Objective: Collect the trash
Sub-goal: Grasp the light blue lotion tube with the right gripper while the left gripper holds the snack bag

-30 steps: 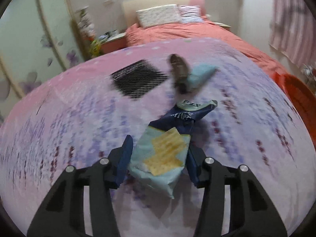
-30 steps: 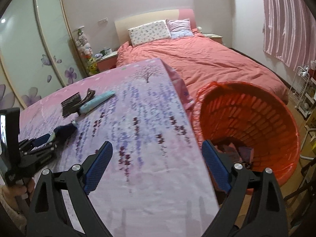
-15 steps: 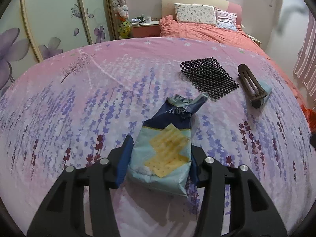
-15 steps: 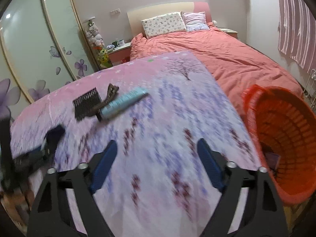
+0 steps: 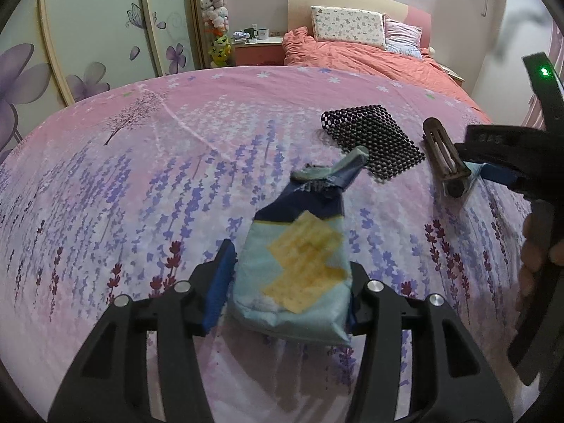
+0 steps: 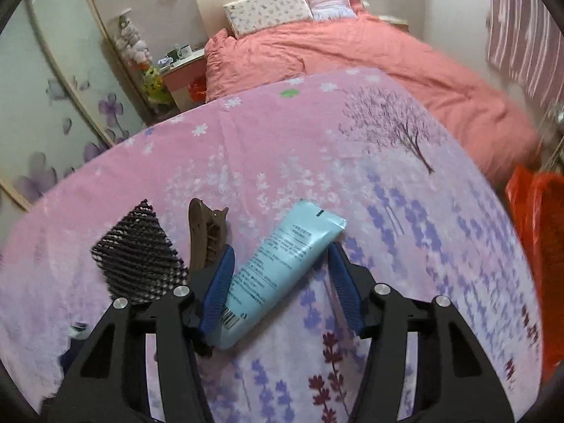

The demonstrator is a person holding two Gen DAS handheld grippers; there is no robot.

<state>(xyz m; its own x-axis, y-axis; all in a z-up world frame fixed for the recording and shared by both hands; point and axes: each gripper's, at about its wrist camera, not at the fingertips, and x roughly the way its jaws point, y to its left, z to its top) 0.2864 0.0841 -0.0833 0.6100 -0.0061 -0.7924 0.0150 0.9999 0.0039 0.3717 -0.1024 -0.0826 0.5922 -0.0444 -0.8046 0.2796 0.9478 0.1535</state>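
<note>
My left gripper (image 5: 287, 278) is shut on a blue and pale cracker bag (image 5: 299, 257) and holds it over the pink flowered table cloth (image 5: 141, 176). My right gripper (image 6: 282, 275) is open, its fingers either side of a light blue tube (image 6: 282, 268) lying on the cloth. The right gripper also shows at the right of the left wrist view (image 5: 493, 172), by the tube's end. The red basket (image 6: 539, 246) is at the right edge of the right wrist view.
A brown hair clip (image 6: 204, 239) and a black mesh mat (image 6: 137, 268) lie just left of the tube; both show in the left wrist view, clip (image 5: 444, 158) and mat (image 5: 370, 144). A bed with a salmon quilt (image 6: 352, 53) stands behind the table.
My right gripper has swung left from the basket to the blue tube and now straddles it. My left gripper keeps hold of the cracker bag; its view has turned toward the clip and mat.
</note>
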